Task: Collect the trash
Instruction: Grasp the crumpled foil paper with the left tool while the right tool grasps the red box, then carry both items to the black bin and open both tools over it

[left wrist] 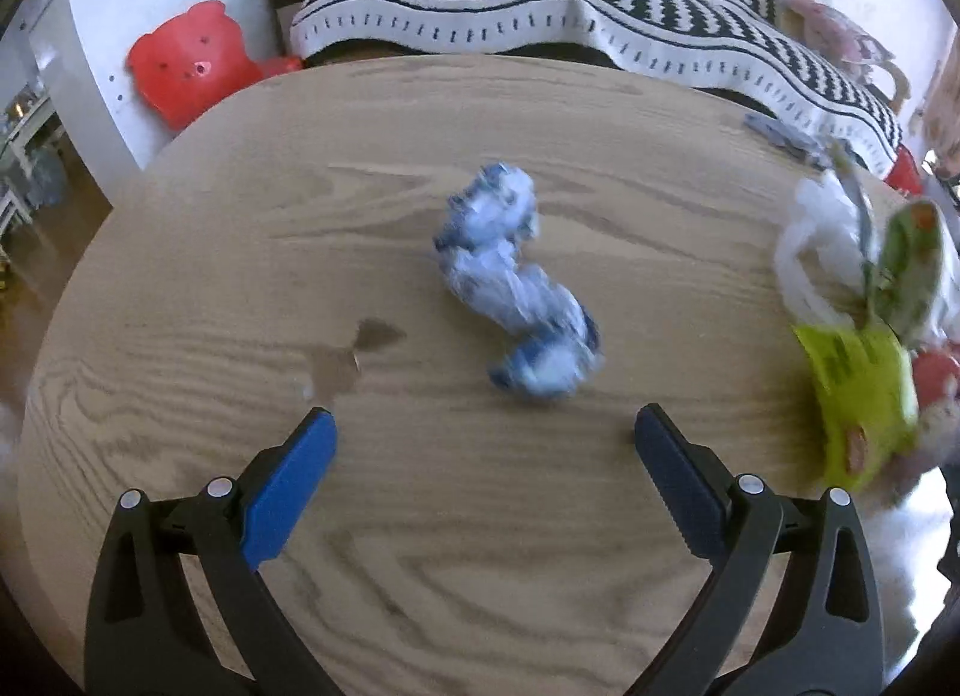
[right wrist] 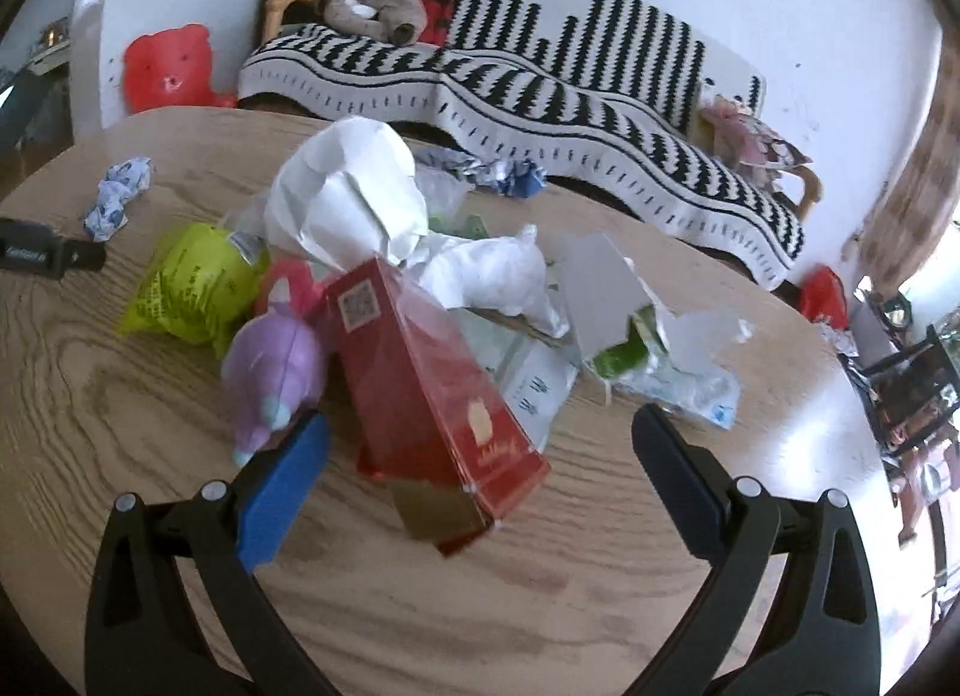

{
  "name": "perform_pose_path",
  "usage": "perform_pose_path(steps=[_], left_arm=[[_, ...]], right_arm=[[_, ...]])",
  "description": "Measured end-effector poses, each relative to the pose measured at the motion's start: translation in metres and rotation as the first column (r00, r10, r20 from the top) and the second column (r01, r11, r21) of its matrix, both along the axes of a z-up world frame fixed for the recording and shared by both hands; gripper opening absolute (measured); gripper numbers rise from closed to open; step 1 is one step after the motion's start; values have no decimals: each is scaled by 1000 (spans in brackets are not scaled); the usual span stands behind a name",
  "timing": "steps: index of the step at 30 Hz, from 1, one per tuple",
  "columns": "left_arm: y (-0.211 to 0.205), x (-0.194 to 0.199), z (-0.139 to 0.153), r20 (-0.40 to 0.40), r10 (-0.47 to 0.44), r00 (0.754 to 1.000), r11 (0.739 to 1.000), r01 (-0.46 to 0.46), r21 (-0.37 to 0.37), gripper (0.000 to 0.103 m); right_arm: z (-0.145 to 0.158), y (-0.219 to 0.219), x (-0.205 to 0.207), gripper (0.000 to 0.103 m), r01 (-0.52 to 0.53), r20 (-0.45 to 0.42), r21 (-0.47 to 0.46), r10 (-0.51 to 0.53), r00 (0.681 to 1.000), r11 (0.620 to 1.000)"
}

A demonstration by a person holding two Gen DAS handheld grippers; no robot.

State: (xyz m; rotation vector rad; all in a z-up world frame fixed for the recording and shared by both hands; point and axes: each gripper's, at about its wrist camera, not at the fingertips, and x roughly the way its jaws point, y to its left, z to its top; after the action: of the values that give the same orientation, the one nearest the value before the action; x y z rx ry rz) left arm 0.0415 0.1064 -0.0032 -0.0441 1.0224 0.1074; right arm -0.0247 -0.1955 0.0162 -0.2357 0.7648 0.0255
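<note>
On the left wrist view, the left gripper (left wrist: 485, 426) sits low in the frame with its jaws spread wide and nothing between them, above a round wooden table (left wrist: 180, 276). A crumpled blue-and-white wrapper (left wrist: 516, 288) lies at the centre of the frame, just beyond the fingertips and apart from them. At the right edge of that frame a yellow-green packet (left wrist: 858, 396) and some white paper (left wrist: 810, 240) show, blurred.

On the right wrist view, the right gripper (right wrist: 480, 432) also has its jaws wide apart. A red box (right wrist: 432, 384) lies tilted between them, reaching down the middle of the frame; whether a finger touches it cannot be told. Left of the box sits a purple packet (right wrist: 276, 372), just beside the left blue pad. Behind, in the centre, trash is heaped: crumpled white paper (right wrist: 348, 186), grey torn card (right wrist: 600, 282), clear plastic (right wrist: 690, 390). A striped sofa (right wrist: 540, 84) fills the upper frame
</note>
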Motion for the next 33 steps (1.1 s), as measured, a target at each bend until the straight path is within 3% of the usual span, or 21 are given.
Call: perform_pose_path(steps=[6,7,8,10,11,16,20,23,33], left_arm=[[3,22,0,22,9,1000,1000,-9,9,97],[2,24,0,32,6,999,1000,-6,10,97],[1,26,0,49,-3,999,1000,2,14,92],[-1,26,5,79,-26,997,999,25,21,54],[-3,26,9,73,-27,997,999,25,26,29],[-12,20,11,46,-67,997,998,67,3,29],[-20,11,16,44,-91,995,996,91,0,29],[-22,4,20,47,-96,994,995,96,-3,29],[-24,-11,21,43,-131,990,991,129,43,28]], right_arm=[[1,-4,6,89,-1,-5,53,1,1000,999],[0,-7,8,79,5,-13,65,-5,1000,998],[-2,-9,8,61,13,-19,74,-12,1000,997],[-3,-13,8,42,29,-21,96,-27,999,995],[-1,-15,7,39,25,-10,121,-24,1000,992],[6,-33,-5,34,36,12,232,-39,999,972],[11,-51,-10,33,68,-3,359,-72,997,931],[12,-55,-9,33,80,-17,405,-80,997,911],[13,-52,-16,33,95,-12,428,-99,995,899]])
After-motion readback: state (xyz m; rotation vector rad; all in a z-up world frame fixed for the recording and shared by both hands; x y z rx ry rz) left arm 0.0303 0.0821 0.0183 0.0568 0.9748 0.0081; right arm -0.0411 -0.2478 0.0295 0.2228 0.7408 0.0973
